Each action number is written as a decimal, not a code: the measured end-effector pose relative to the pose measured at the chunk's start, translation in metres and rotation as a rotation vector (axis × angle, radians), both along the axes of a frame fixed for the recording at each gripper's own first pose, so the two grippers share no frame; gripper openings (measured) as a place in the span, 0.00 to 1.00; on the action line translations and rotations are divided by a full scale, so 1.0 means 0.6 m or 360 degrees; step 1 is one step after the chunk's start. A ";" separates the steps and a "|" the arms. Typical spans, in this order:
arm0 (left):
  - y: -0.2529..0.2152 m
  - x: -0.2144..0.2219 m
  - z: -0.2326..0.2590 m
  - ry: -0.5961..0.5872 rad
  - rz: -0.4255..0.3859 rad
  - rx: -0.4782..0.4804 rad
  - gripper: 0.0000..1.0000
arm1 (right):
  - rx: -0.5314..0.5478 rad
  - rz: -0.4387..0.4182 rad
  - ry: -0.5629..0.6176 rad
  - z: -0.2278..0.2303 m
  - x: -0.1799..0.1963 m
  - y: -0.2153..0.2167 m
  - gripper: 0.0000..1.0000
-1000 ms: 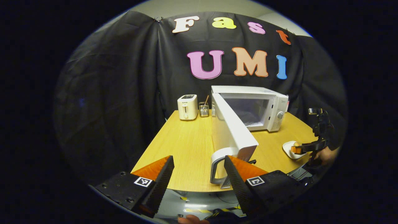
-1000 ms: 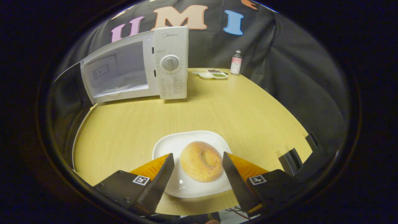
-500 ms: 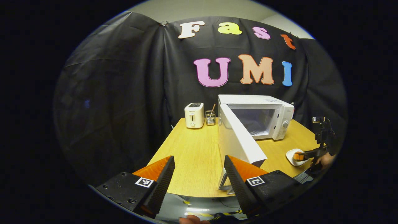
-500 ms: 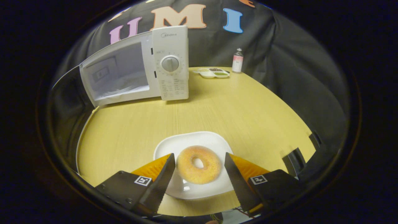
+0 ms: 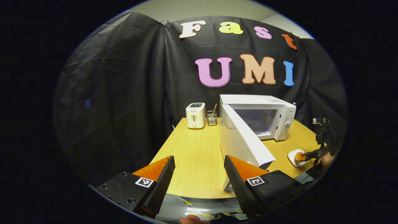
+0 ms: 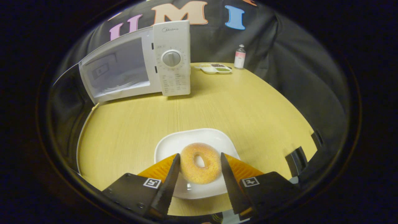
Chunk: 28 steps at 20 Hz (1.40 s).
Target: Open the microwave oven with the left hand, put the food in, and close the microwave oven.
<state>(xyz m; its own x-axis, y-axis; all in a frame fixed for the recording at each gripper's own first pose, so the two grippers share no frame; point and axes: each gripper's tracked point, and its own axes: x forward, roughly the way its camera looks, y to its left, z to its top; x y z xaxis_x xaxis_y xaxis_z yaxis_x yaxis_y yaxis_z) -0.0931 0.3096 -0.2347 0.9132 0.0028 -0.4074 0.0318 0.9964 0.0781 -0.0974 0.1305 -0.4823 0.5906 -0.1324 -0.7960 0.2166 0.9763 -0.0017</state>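
Below, the right gripper [image 6: 198, 161] is closing on a doughnut [image 6: 200, 162], hiding its plate's [image 6: 168, 146] front edge; at 11 o'clock, the microwave [image 6: 136, 65] is standing open. The left gripper [image 5: 199, 177] is gaping, empty.

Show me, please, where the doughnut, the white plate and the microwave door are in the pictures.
doughnut [image 6: 200, 163]: right gripper view, on its sugared ring, left of the hole.
white plate [image 6: 174, 144]: right gripper view, on the bare rim behind the doughnut.
microwave door [image 5: 241, 141]: left gripper view, on the door's open white panel.

Ahead of my left gripper, a toaster [image 5: 195, 115] and wire holder [image 5: 212, 118] stand side by side; far beyond my right, a bottle [image 6: 239, 56] beside a snack tray [image 6: 214, 68].
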 end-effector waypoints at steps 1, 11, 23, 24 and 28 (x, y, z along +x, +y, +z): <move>0.000 0.002 0.001 -0.0002 -0.0003 0.0003 0.93 | -0.0016 -0.0003 -0.0022 0.008 0.002 -0.001 0.67; 0.002 0.008 0.001 -0.0015 -0.0007 0.0004 0.93 | 0.0444 -0.0089 -0.0187 0.092 0.088 0.103 0.61; -0.010 0.014 0.042 -0.0127 -0.0049 -0.0020 0.93 | 0.1313 -0.0424 -0.0306 0.209 0.271 0.289 0.66; -0.010 0.019 0.041 -0.0124 -0.0043 -0.0031 0.93 | 0.1358 -0.0468 -0.0313 0.210 0.289 0.297 0.66; -0.007 0.021 0.036 -0.0125 -0.0029 -0.0038 0.93 | 0.1517 -0.0586 -0.0368 0.203 0.342 0.334 0.66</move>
<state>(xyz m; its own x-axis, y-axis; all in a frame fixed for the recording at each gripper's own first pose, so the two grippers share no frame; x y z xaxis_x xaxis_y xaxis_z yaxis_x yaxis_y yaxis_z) -0.0805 0.3053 -0.2134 0.9422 -0.0232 -0.3342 0.0449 0.9973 0.0574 0.1078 0.3308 -0.3606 0.7924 0.2876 -0.5379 0.3977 0.4251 0.8131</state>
